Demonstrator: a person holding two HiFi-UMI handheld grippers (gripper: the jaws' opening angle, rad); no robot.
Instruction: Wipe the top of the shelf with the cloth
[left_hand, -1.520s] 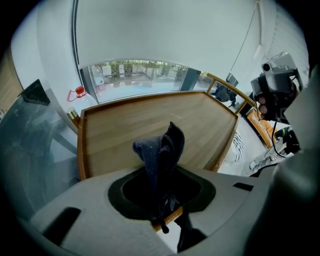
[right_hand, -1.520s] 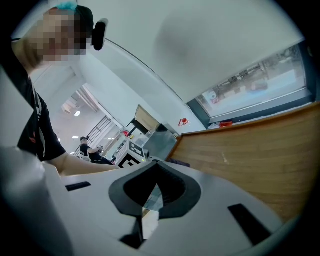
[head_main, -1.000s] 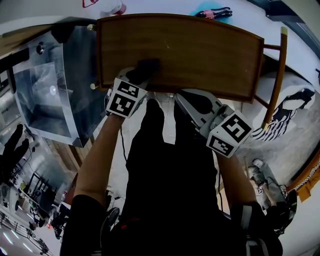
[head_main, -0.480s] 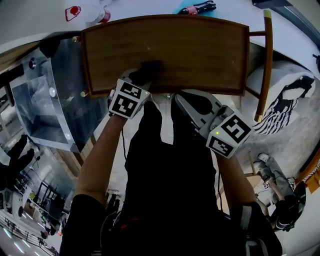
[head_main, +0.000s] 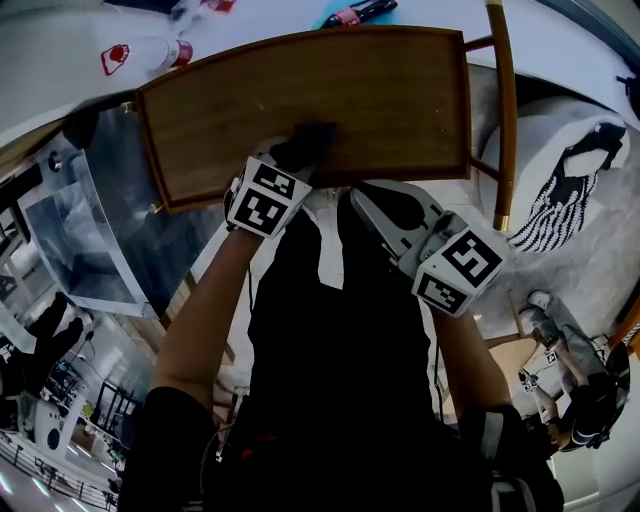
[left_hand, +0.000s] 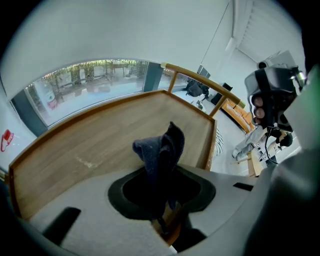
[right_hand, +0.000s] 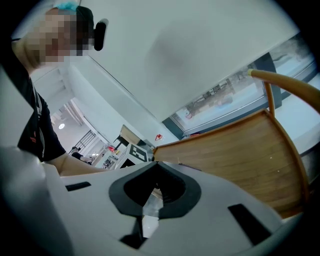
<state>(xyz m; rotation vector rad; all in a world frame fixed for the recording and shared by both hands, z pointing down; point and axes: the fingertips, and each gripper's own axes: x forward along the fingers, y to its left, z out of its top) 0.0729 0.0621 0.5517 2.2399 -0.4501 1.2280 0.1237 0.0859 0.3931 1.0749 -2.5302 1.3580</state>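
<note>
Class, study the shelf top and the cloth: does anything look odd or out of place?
Only minor things: a small pale scuff marks the wooden shelf top, and the dark cloth stands bunched up in the left gripper rather than lying flat.

The cloth (left_hand: 161, 149) is dark blue and bunched into an upright wad, pinched in the left gripper (left_hand: 162, 195). It rests on the near edge of the shelf (head_main: 350, 90), left of the middle. The shelf top is a brown wooden panel with a low raised rim.
</note>
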